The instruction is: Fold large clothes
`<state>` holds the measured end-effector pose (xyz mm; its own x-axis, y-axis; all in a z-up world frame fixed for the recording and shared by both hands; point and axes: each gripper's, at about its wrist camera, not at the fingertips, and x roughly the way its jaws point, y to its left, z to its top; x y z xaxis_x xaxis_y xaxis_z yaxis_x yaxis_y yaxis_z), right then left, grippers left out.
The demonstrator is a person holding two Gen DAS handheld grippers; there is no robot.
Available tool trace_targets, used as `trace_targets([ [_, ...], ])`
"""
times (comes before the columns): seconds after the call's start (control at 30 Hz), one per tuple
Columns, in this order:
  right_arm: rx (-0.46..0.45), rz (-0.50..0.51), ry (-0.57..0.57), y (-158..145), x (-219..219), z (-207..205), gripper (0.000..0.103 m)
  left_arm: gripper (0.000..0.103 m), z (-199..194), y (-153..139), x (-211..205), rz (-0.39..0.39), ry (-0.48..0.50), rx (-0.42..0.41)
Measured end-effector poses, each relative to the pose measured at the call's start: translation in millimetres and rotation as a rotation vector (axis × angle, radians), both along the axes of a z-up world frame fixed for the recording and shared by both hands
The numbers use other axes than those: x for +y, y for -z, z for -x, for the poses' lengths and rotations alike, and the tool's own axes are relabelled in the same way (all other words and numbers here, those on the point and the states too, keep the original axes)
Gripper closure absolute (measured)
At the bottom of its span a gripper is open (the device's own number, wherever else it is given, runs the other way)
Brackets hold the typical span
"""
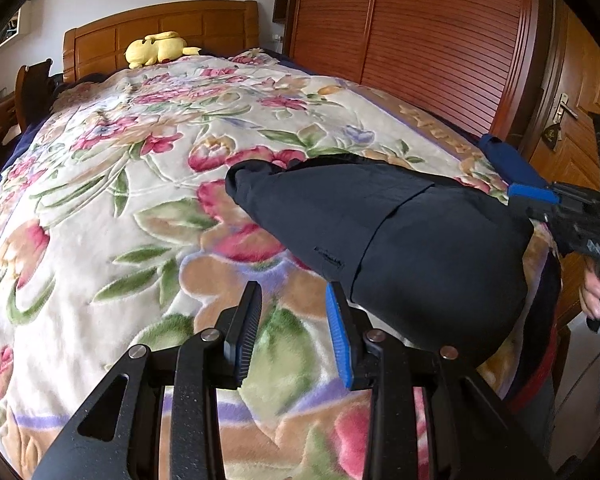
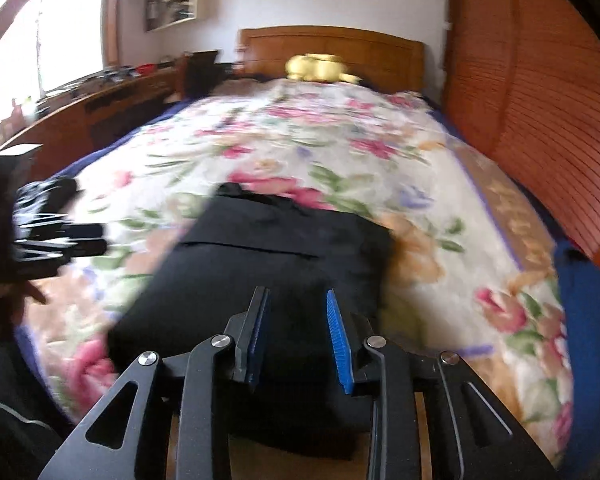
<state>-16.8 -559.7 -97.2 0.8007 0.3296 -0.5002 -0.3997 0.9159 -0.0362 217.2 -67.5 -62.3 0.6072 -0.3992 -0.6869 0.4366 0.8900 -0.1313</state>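
Lying folded on the plush floral blanket (image 1: pixel 112 184), the dark garment (image 1: pixel 400 240) forms a smooth, rounded bundle near our edge of the bed. Our left gripper (image 1: pixel 294 316) and right gripper (image 2: pixel 298 320) both gape empty; the blurred right view seems to show matte cloth.

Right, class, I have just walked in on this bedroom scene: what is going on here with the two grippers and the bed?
A person is folding a large dark navy garment on a floral plush blanket covering the bed. The garment lies as a compact folded bundle near the bed's foot. The left gripper is open, its jaws empty, beside the bundle's edge. The right gripper is also open, above the bundle's near end and gripping nothing. A yellow plush toy lies by the wooden headboard.
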Motion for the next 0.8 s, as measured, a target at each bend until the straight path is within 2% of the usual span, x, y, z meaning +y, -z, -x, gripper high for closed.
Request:
trace_targets([
  [0.13,0.02,-0.007,-0.092,9.1,33.5,5.6,0.073,0.069,0.8,1.2,4.1,0.003,-0.01,0.002],
  [0.3,0.028,0.005,-0.115,22.3,54.1,8.0,0.073,0.069,1.7,1.6,7.3,0.004,-0.014,0.001],
  [0.43,0.072,0.06,-0.118,52.3,62.1,-6.6,0.073,0.069,-0.6,4.3,9.5,0.011,-0.018,0.007],
  [0.53,0.096,0.047,-0.119,70.7,67.2,-16.0,0.073,0.069,-4.1,7.5,9.2,0.01,-0.018,0.013],
  [0.63,0.089,0.02,-0.118,73.9,64.0,-25.6,0.073,0.069,-9.3,9.2,7.1,0.005,-0.016,0.016],
  [0.8,0.101,-0.01,-0.116,61.1,54.8,-20.2,0.073,0.069,-30.4,7.9,-7.0,-0.013,0.004,0.012],
])
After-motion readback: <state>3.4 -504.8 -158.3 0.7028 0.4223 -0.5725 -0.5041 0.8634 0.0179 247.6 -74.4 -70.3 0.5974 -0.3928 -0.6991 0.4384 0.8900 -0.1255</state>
